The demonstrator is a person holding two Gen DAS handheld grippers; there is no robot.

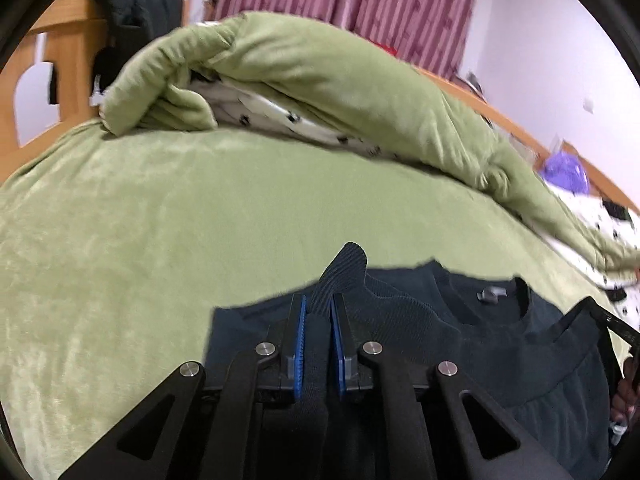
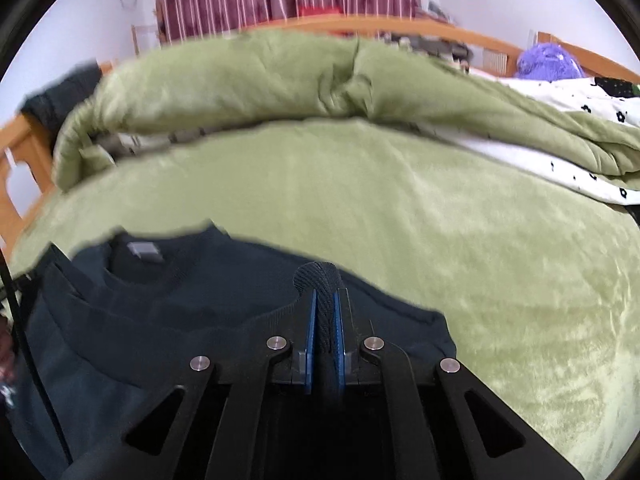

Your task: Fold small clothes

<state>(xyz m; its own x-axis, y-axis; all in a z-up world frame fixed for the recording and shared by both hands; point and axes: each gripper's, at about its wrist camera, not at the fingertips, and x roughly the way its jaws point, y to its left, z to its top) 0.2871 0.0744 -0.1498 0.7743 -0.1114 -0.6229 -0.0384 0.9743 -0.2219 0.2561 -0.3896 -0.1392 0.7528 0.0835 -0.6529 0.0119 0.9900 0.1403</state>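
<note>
Sweater point(image 1: 500, 360), dark navy, on green bedspread point(image 1: 160, 220).
We see its collar facing away; left gripper point(image 1: 319, 312) and right gripper point(image 2: 327, 300) each pinch ribbed fabric.

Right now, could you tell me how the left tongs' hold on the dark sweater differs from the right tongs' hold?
The left tongs pinch a ribbed fold that pokes out tall and leans right; the right tongs pinch a shorter, rounded ribbed nub. Both are shut on the dark sweater, which lies on the green bedspread.

Even, soft indoor light, no glare; motion blur smears the quilt point(image 1: 304, 80) (fisheye edges bend, corners black).
</note>
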